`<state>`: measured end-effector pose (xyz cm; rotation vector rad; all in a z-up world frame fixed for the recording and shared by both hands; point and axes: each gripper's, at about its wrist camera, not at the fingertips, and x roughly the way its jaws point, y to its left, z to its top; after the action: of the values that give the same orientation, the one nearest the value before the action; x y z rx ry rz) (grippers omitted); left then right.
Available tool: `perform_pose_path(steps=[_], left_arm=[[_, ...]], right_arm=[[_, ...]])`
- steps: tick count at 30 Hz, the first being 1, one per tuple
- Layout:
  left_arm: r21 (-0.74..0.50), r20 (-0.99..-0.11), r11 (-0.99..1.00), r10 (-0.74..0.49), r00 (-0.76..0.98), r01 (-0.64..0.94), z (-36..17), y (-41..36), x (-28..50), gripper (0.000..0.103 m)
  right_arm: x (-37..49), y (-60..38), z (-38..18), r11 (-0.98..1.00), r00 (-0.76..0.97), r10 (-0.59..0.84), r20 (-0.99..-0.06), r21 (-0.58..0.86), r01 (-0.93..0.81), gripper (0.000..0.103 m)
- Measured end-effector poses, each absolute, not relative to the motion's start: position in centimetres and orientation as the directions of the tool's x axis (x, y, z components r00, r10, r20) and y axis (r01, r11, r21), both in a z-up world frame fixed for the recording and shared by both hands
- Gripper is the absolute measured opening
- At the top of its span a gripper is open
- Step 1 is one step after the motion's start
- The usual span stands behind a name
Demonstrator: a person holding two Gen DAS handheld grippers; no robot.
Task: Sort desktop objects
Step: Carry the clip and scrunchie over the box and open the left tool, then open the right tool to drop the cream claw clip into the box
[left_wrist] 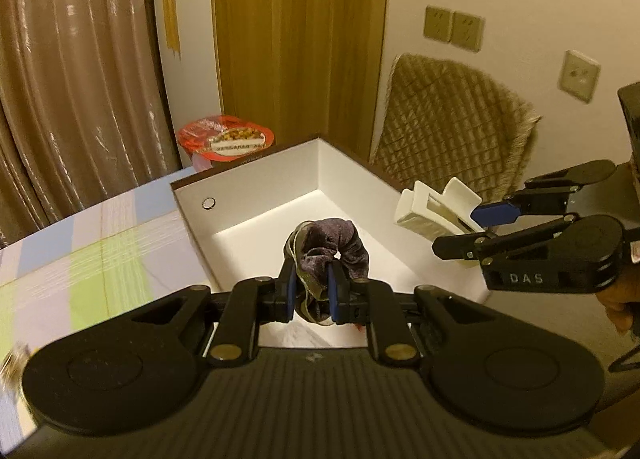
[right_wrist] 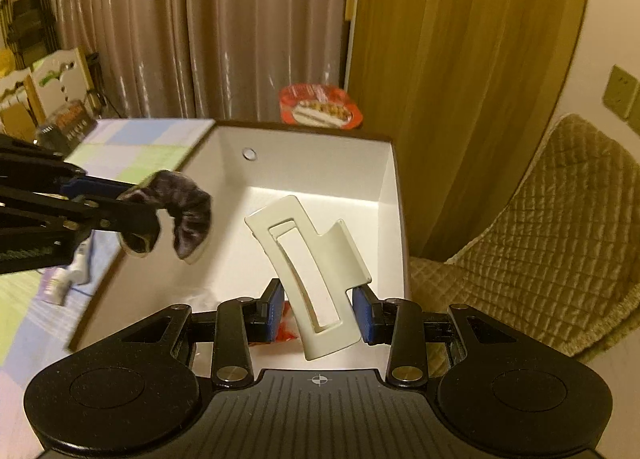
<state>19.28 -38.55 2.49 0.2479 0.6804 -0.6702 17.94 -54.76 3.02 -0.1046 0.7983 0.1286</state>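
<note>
Right wrist view: clip [right_wrist: 316, 279] pinched between right fingers [right_wrist: 318, 315], hanging over box [right_wrist: 394, 195].
Clamped near its lower end, long axis running up and away from the fingers, tilted left, top toward the box's far wall. Left wrist view: scrunchie [left_wrist: 324, 249] squeezed in closed left fingers [left_wrist: 313, 293], loop bulging forward past the pads, also above the box interior. Both held clear of the floor; release looks like the remaining step for each.

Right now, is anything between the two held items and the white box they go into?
Nothing visible. The left gripper holds the scrunchie and the right gripper holds the hair claw, both over the open box, whose floor looks mostly bare.
</note>
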Motion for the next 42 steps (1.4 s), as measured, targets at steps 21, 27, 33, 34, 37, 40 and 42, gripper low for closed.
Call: perform_pose_path(steps=[21,27,33,34,37,40,42], left_arm=[[0.098,-0.73,0.716,-0.421,0.539,0.692,-3.1,-42.7,25.5,0.031],[0.077,-0.706,0.741,-0.431,0.561,0.667,-1.4,-40.7,25.1,0.034],[0.037,-0.675,0.784,-0.438,0.594,0.62,0.6,-37.7,24.7,0.037],[0.033,-0.671,0.79,-0.436,0.599,0.612,0.8,-37.2,24.6,0.037],[0.026,-0.659,0.808,-0.428,0.618,0.588,1.6,-35.6,24.3,0.037],[0.018,-0.644,0.825,-0.422,0.638,0.564,2.4,-34.1,23.8,0.037],[0.013,-0.633,0.838,-0.415,0.653,0.546,2.9,-32.9,23.2,0.038]], right_arm=[[23.1,-54.0,-1.5,0.967,0.604,0.053,-0.796,-0.109,-0.229,0.037],[24.3,-53.1,-2.0,0.964,0.592,0.056,-0.804,-0.11,-0.24,0.037],[25.0,-52.2,-2.7,0.961,0.574,0.069,-0.816,-0.1,-0.257,0.037],[25.0,-52.1,-2.8,0.961,0.573,0.069,-0.817,-0.099,-0.258,0.037],[24.8,-51.8,-2.7,0.964,0.579,0.075,-0.812,-0.09,-0.25,0.037],[24.2,-51.5,-1.9,0.968,0.601,0.091,-0.794,-0.072,-0.242,0.037],[23.5,-51.1,-1.1,0.968,0.621,0.106,-0.777,-0.061,-0.242,0.037]])
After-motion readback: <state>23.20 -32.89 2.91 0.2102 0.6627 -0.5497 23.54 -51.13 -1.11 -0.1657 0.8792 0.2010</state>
